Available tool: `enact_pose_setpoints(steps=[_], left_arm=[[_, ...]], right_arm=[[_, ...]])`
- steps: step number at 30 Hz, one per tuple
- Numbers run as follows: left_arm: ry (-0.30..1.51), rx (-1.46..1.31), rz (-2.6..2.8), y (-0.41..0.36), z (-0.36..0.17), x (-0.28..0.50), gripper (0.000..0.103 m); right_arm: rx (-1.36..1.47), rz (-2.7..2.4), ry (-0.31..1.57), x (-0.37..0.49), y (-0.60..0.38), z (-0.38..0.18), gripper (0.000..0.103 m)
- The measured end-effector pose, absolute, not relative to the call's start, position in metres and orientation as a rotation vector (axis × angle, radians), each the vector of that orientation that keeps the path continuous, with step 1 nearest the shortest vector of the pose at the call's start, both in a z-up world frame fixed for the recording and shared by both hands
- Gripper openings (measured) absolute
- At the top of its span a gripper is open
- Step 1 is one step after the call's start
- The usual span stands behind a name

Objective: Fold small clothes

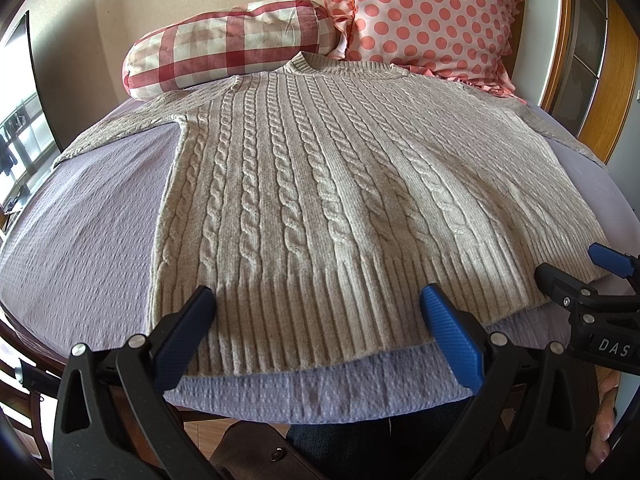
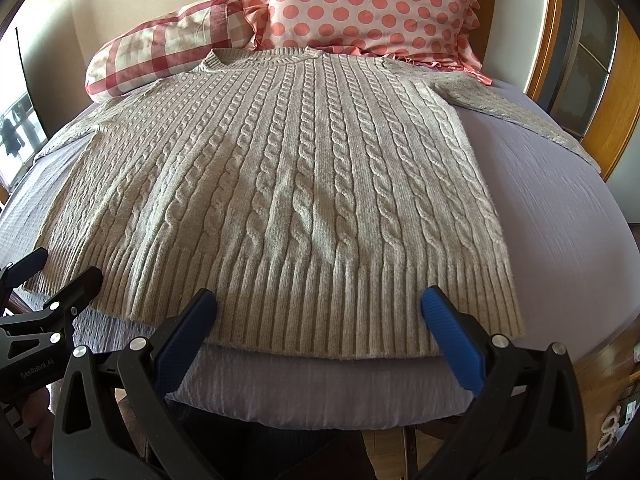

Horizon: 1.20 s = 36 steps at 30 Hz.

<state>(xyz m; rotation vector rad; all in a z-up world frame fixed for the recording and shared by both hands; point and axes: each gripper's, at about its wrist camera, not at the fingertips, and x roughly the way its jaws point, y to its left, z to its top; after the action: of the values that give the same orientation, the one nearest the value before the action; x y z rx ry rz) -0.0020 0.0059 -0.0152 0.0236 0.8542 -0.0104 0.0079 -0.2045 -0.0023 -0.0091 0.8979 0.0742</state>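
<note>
A beige cable-knit sweater (image 1: 320, 184) lies flat and spread out on a lilac bedcover (image 1: 80, 248), collar at the far side, ribbed hem toward me, both sleeves out to the sides. It also shows in the right wrist view (image 2: 288, 184). My left gripper (image 1: 318, 304) is open and empty, its fingers hovering over the left part of the hem. My right gripper (image 2: 320, 306) is open and empty over the right part of the hem. The right gripper also shows at the right edge of the left wrist view (image 1: 576, 268), and the left gripper shows at the left edge of the right wrist view (image 2: 60, 268).
A red-checked bolster pillow (image 1: 228, 44) and a pink polka-dot pillow (image 1: 432, 16) lie behind the collar. A wooden bed frame (image 1: 608, 92) stands at the right. The bed's front edge (image 1: 320, 404) is just below the grippers.
</note>
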Motion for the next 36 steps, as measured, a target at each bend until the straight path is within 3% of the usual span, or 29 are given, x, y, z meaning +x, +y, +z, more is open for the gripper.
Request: enact_pose_setpoints(steps=[18, 27, 28, 29, 30, 31, 33, 36], left_arm=[[0.885, 0.04, -0.066, 0.012, -0.019, 0.0, 0.101], [0.797, -0.145, -0.096, 0.081, 0.015, 0.041, 0.101], [0.796, -0.167, -0.088, 0.093, 0.016, 0.048, 0.101], [0.804, -0.201, -0.075, 0.108, 0.017, 0.061, 0.101], [0.809, -0.221, -0.066, 0.117, 0.016, 0.069, 0.101], [0.813, -0.24, -0.057, 0.126, 0.016, 0.076, 0.101], [0.822, -0.28, -0.034, 0.148, 0.015, 0.093, 0.101], [0.825, -0.339, 0.017, 0.178, 0.013, 0.11, 0.101]], right_arm=[[-0.002, 0.182, 0.873, 0.018, -0.224, 0.005, 0.102], [0.456, -0.179, 0.818, 0.111, -0.433, 0.048, 0.102], [0.534, -0.23, 0.82, 0.129, -0.468, 0.046, 0.098], [0.581, -0.264, 0.821, 0.14, -0.489, 0.044, 0.083], [0.633, -0.298, 0.821, 0.151, -0.512, 0.041, 0.075], [0.713, -0.346, 0.816, 0.164, -0.542, 0.034, 0.074], [0.834, -0.407, 0.808, 0.178, -0.58, 0.019, 0.058], [0.991, -0.491, 0.779, 0.191, -0.623, -0.005, 0.047]])
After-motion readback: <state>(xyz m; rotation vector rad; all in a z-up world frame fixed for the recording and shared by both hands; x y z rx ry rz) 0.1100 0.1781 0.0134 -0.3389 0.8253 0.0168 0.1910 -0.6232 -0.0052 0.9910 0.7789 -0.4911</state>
